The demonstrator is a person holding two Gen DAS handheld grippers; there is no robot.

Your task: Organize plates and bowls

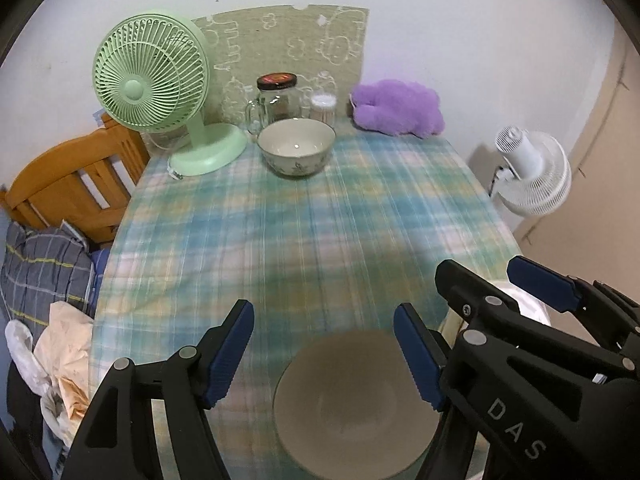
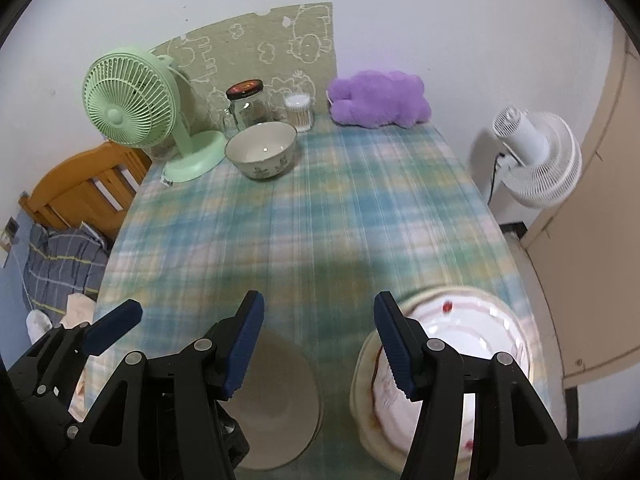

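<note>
Fingers on both grippers stand wide apart and hold nothing. Between the blue pads of the left gripper lies a plain beige bowl, mouth up, at the near edge of the table; whether the pads hover above it or flank its rim I cannot tell, since this part is blurred. Just to its right the right gripper hangs over the gap between that bowl and a stack of white plates with a red pattern, which rests on a wider cream plate.

A second bowl, patterned on its side, sits upright far across the table beside the green fan.

These pieces look like glazed ceramic: stiff, fairly heavy, smooth and likely slippery, and liable to chip if knocked together. The best hold is probably the rim, one pad inside and one outside the wall. Being round, neither bowl nor plate has a long axis; all face upward, so any side of the rim should serve.
</note>
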